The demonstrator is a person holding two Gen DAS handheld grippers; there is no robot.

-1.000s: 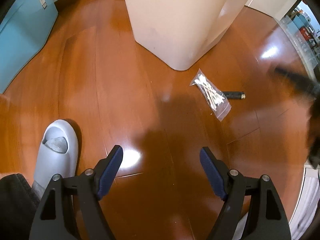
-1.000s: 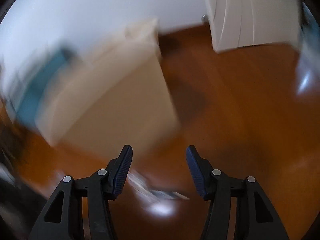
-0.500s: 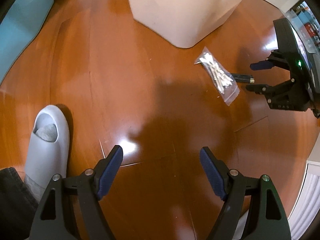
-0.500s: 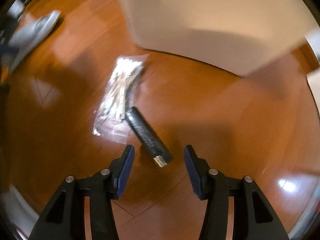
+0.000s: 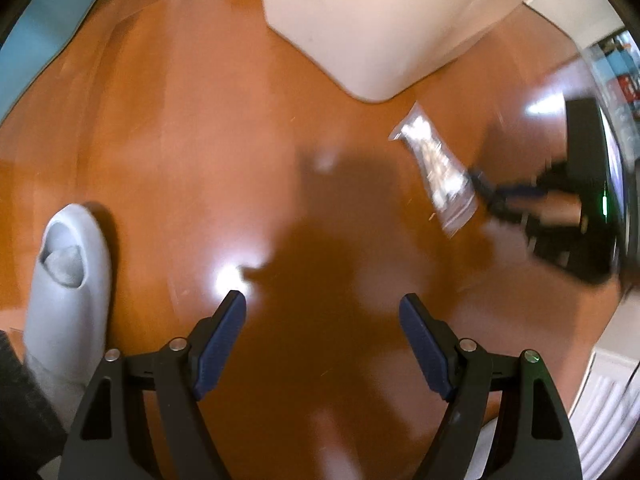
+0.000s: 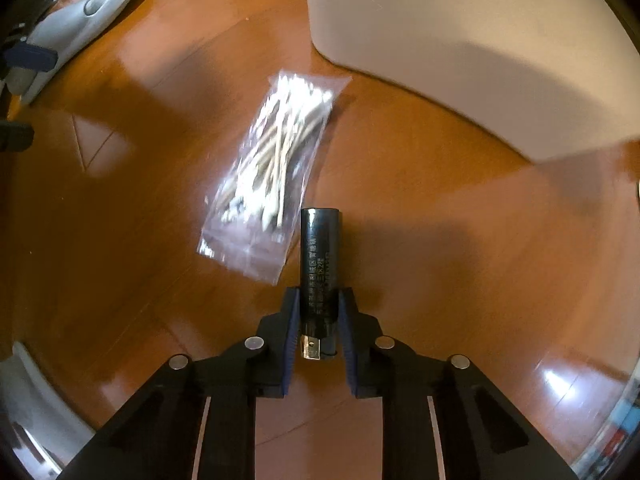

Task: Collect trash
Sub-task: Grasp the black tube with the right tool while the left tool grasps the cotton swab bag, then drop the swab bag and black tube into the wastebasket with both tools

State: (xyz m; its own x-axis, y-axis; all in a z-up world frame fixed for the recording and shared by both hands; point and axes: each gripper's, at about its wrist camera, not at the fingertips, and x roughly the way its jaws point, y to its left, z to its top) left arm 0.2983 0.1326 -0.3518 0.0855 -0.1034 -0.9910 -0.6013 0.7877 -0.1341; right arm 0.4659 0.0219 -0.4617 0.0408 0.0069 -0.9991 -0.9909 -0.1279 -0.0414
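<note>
A black cylindrical tube (image 6: 320, 256) with a metal end lies on the wooden floor, and my right gripper (image 6: 319, 300) is shut on its near half. Just left of the tube lies a clear plastic bag of cotton swabs (image 6: 276, 160), touching it. In the left wrist view the same bag (image 5: 436, 168) shows at the right, with my right gripper (image 5: 500, 200) blurred beside it. My left gripper (image 5: 322, 312) hangs open over bare floor, nothing between its fingers. The beige trash bin (image 5: 376, 20) stands beyond the bag, also filling the upper right of the right wrist view as the bin (image 6: 480, 32).
A person's foot in a grey slipper (image 5: 66, 280) stands at the left of the left gripper, the same slipper (image 6: 80, 12) at the top left of the right wrist view. A blue box (image 5: 44, 28) sits at the far left. White furniture edges the right side.
My right gripper dropped to the floor, turned in line with the black tube and closed on it. The left gripper sank slightly and stayed open.
</note>
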